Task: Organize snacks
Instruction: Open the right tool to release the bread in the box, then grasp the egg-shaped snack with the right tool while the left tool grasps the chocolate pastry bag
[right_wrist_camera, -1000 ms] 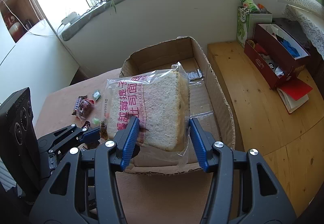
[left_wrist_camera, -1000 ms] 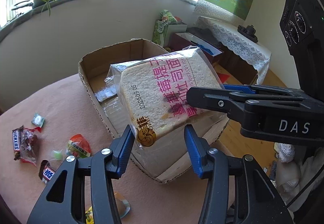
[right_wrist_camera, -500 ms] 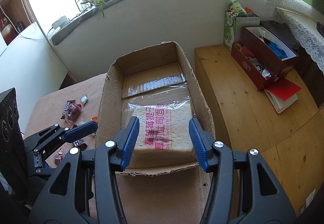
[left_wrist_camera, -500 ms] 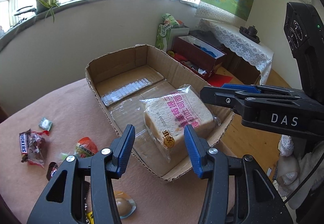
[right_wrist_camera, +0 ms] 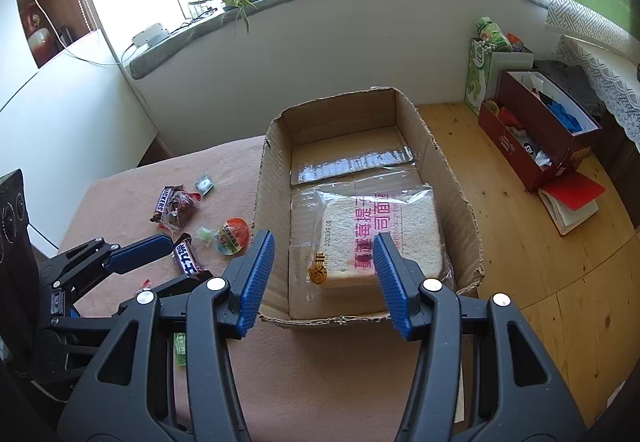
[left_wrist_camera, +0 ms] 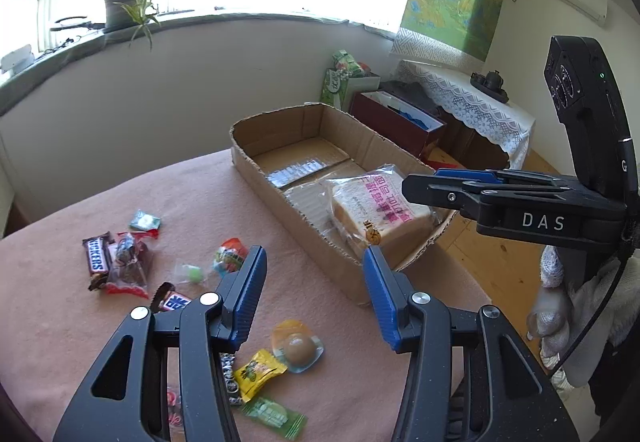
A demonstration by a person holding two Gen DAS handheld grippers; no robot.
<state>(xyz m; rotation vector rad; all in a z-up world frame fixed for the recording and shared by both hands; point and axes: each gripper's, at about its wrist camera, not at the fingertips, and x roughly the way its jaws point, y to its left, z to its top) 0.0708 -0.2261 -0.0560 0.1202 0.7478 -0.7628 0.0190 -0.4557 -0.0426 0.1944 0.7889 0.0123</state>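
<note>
Resting flat in box (right_wrist_camera: 460, 198), near end: bagged bread (right_wrist_camera: 382, 238). Soft, light, crushable, film slippery; grip gently across short sides if moved again. Left claw (left_wrist_camera: 314, 292) parted, empty, over loose sweets. Right claw (right_wrist_camera: 324, 278) parted, empty, above box edge. Snickers (left_wrist_camera: 96, 260), jelly cup (left_wrist_camera: 297, 346), yellow candy (left_wrist_camera: 258, 372) lie on pink counter (left_wrist_camera: 60, 322). Small, slick wrappers; pinch at middle. Bright window, wooden floor beside.
</note>
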